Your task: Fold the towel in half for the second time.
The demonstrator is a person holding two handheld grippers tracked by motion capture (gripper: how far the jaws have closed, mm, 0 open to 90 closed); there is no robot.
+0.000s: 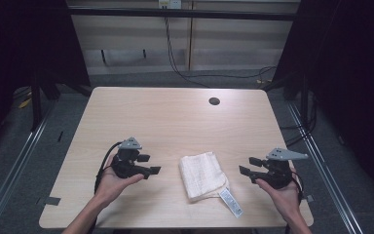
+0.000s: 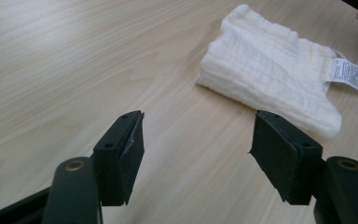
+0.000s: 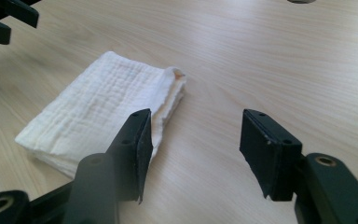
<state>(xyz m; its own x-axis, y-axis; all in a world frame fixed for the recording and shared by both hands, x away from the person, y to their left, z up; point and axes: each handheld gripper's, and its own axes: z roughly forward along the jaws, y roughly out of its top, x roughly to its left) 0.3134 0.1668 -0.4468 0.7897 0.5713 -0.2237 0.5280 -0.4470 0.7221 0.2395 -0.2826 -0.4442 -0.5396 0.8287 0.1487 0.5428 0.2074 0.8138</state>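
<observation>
Grippers are held low over a pale wooden table (image 1: 175,117), one on each side of a folded white waffle-weave cloth (image 1: 202,174). The left gripper (image 1: 152,165) is cradled in an upturned hand, its two black jaws spread wide apart and holding nothing; in the left gripper view the jaws frame bare wood, with the cloth (image 2: 270,70) lying ahead and to the right of them, not touched. The right gripper (image 1: 247,165) is also spread and empty; in the right gripper view its left jaw overlaps the near edge of the cloth (image 3: 102,107) in the picture, though contact cannot be told.

The cloth is found near the front middle of the table, between the two tools and apart from both. It is folded into a thick oblong, with a white printed care label (image 1: 231,202) sticking out from its near right corner. A small orange mark (image 3: 179,73) is seen at one folded corner.

The work in hand is judged to be an approach to the cloth. A clean grasp would be helped by lowering each open jaw pair over an opposite edge, so that all layers are taken together and the label is not pinched alone.

No containers are seen on the table, so nothing is held in one. A round dark cable hole (image 1: 214,101) is set near the table's far edge.
</observation>
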